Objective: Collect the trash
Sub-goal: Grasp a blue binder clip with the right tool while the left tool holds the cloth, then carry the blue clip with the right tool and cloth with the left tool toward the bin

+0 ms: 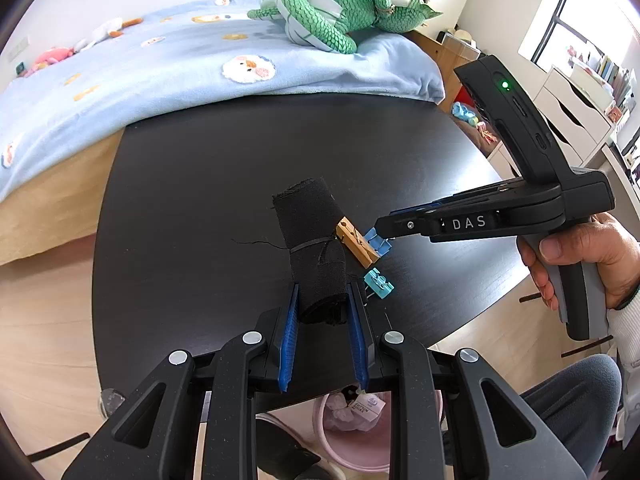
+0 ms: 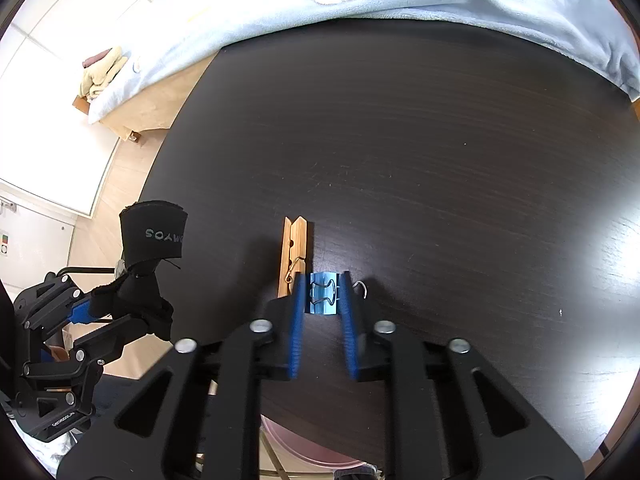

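Trash is spread on a dark round table [image 1: 208,184] beside a bed covered by a light blue blanket [image 1: 168,72]. A rolled black sock [image 1: 316,240], bound near its middle by a thin tie, is clamped at its lower end between the blue pads of the left gripper [image 1: 324,304], whose jaws are narrowed onto the fabric; in the right wrist view the roll is seen lifted clear of the table edge. The right gripper [image 2: 323,292] is lowered to the tabletop and its jaws are drawn nearly together on a blue binder clip [image 2: 323,294], which is pinched between the pads. A wooden clothespin [image 2: 294,252] lies flat just beside that clip, touching the left pad. A second, teal binder clip [image 1: 378,283] rests nearby on the table. A pink bin [image 1: 352,436] stands below the table's near edge.
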Tool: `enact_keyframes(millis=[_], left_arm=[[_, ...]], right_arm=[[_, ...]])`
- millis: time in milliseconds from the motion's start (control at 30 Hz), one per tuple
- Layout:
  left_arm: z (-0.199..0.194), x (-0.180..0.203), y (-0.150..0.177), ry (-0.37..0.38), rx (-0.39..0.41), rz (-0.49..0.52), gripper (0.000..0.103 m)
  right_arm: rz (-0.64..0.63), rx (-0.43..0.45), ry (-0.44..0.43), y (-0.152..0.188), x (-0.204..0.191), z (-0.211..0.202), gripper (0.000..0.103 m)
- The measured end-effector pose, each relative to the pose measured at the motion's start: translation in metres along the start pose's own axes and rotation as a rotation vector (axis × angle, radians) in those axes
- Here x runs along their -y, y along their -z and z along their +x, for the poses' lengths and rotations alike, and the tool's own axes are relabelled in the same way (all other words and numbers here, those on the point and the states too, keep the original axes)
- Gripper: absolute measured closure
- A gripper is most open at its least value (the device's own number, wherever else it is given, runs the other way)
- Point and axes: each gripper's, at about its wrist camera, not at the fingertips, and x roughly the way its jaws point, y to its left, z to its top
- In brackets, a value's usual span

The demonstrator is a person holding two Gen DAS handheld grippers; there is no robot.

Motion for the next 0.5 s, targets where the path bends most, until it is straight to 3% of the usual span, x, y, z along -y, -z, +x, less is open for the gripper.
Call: enact_keyframes(millis=[133,500], left_arm=[[0.0,0.0,0.0,0.0,0.0,0.001,0.08],[-0.005,0.006,0.001,0.002,0.012,0.014,0.08]], right_arm=[[-0.002,0.001,0.002,0.0,-0.001,0.0,0.1],[-0.018,0.064,0.02,0.014,-0.005,-0.033,0.102]])
